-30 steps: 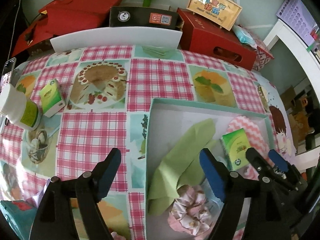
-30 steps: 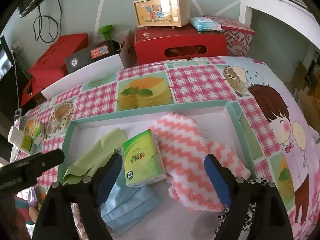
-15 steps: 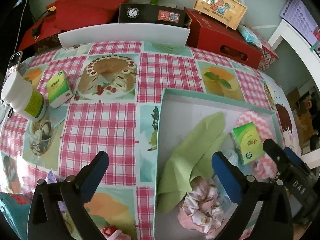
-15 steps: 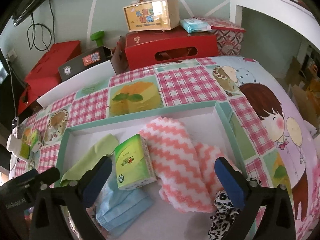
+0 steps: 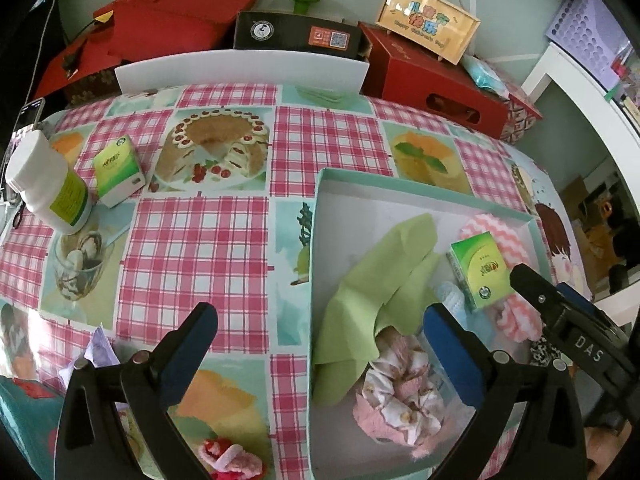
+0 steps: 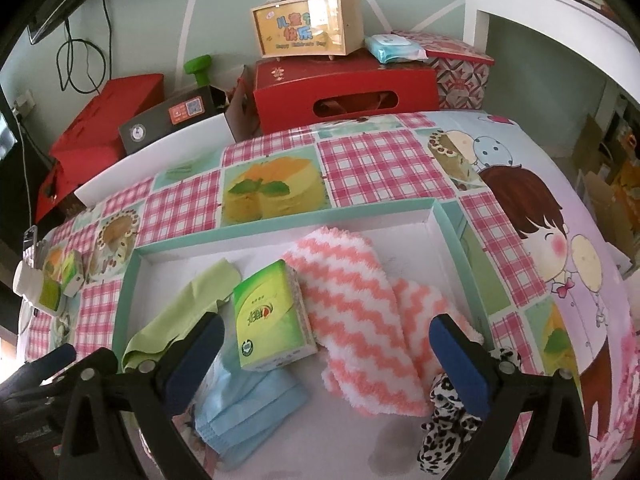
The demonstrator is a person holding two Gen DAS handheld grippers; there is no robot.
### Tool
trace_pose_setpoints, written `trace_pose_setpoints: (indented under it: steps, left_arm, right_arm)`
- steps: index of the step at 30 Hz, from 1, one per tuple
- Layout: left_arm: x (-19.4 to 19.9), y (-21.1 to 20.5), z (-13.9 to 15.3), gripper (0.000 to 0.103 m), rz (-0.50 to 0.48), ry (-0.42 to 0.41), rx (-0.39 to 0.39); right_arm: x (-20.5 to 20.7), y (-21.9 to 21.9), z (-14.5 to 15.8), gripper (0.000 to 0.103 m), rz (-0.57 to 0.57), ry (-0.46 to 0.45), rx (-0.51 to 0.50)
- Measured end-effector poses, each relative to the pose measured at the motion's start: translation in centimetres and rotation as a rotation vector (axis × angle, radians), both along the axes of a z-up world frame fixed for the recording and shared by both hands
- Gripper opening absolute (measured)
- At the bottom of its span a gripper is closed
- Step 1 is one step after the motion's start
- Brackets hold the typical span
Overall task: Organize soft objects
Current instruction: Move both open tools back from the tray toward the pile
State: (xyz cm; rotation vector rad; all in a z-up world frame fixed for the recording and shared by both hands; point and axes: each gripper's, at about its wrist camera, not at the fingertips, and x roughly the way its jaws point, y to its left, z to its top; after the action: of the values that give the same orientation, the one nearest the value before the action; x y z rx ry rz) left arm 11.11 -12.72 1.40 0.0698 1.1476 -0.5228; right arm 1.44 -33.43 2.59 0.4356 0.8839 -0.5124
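Note:
A white tray with a teal rim [image 5: 316,240] [image 6: 280,222] holds soft items. These are a green cloth [image 5: 384,272] [image 6: 180,312], a pink zigzag towel [image 6: 352,312], a green tissue pack [image 5: 478,268] [image 6: 268,316], blue face masks [image 6: 244,408], a floral scrunchie [image 5: 404,392] and a leopard scrunchie [image 6: 444,428]. My left gripper [image 5: 320,320] hangs open over the tray's left rim, holding nothing. Open and holding nothing, my right gripper [image 6: 328,328] hovers above the tissue pack and towel. A second tissue pack [image 5: 118,170] lies on the tablecloth at the far left.
A white bottle [image 5: 48,184] stands beside the second tissue pack. A pink and red fluffy item [image 5: 228,456] lies at the near edge. Red boxes [image 6: 344,88], a black box [image 5: 296,36] and a white board [image 5: 240,70] line the table's far side.
Both grippers' jaws have spread wider. The left wrist view has shifted a little, so more of the table to the tray's left shows. The leopard scrunchie has come into the right wrist view.

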Motion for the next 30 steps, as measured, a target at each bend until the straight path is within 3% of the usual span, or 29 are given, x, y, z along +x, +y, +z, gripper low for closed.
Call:
trace_pose_setpoints:
  steps: [6,16,30]
  left_arm:
    - [0.1,1.7,0.1,0.102,-0.003,0.027,0.022]
    - [1.7,7.6,0.9,0.102,0.148,0.042,0.016]
    - [-0.6,9.6,1.2,0.102,0.199,0.035,-0.017]
  right_arm:
    - [-0.1,0.7,0.4,0.103,0.012,0.009,0.011]
    - [0.6,3.6,1.0,0.103,0.093,-0.014,0.052]
    - [2.0,11.7,0.6,0.103,0.318,0.007,0.06]
